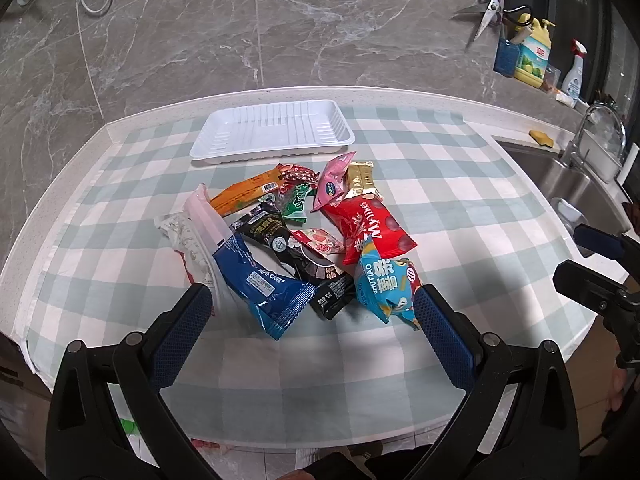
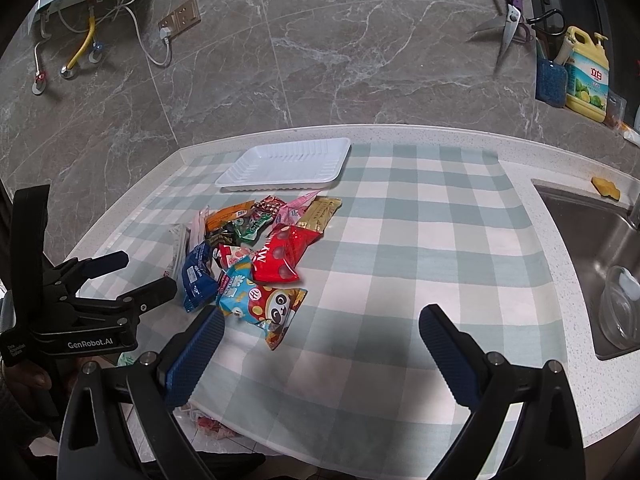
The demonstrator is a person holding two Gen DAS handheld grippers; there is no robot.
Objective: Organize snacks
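Note:
A pile of snack packets lies mid-table: a blue roll-cake packet [image 1: 260, 280], a red Mylikes bag [image 1: 370, 228], a light-blue panda packet [image 1: 386, 284] and several others. An empty white tray [image 1: 272, 130] sits behind the pile; it also shows in the right wrist view [image 2: 286, 164]. My left gripper [image 1: 312, 308] is open and empty, just in front of the pile. My right gripper [image 2: 320, 324] is open and empty, to the right of the panda packet [image 2: 264, 308] and the red bag [image 2: 280, 258].
A green-and-white checked cloth [image 2: 420, 240] covers the counter. A steel sink [image 2: 592, 240] with a glass bowl [image 2: 620, 308] lies at the right. Scissors [image 2: 510, 20], a yellow dish-soap bottle [image 2: 588, 76] and a spray bottle [image 1: 574, 70] stand by the back wall.

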